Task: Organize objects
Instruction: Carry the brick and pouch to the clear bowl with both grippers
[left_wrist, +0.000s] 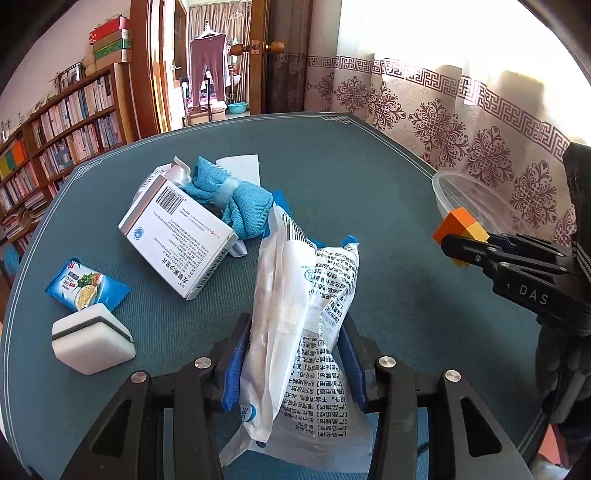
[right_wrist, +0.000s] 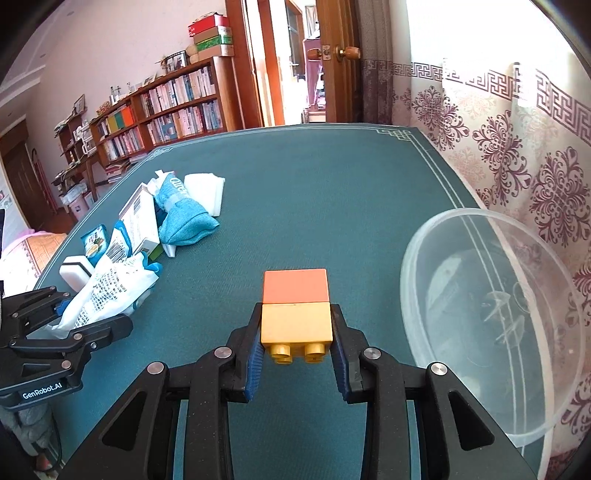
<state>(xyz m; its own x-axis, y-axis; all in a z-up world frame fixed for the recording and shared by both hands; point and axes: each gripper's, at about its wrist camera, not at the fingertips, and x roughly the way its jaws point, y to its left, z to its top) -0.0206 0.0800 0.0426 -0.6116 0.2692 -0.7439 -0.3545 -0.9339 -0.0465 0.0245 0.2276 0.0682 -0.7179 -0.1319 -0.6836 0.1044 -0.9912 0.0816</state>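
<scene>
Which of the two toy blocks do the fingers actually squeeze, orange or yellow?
The yellow block: the right gripper clamps its sides. The orange block just sticks out beyond the fingertips, attached to it.

Clear bowl (left_wrist: 476, 201): far side hidden behind right claw (left_wrist: 456, 245) in left view, cut by edge in right view. White box (right_wrist: 142, 218) half hidden behind blue cloth (right_wrist: 184, 218). Printed pouch (left_wrist: 306, 314) text too small. Bookshelf (left_wrist: 55, 147) titles unreadable.

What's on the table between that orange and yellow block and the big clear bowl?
Nothing: in the right wrist view only bare green tablecloth lies between the block and the bowl.
</scene>
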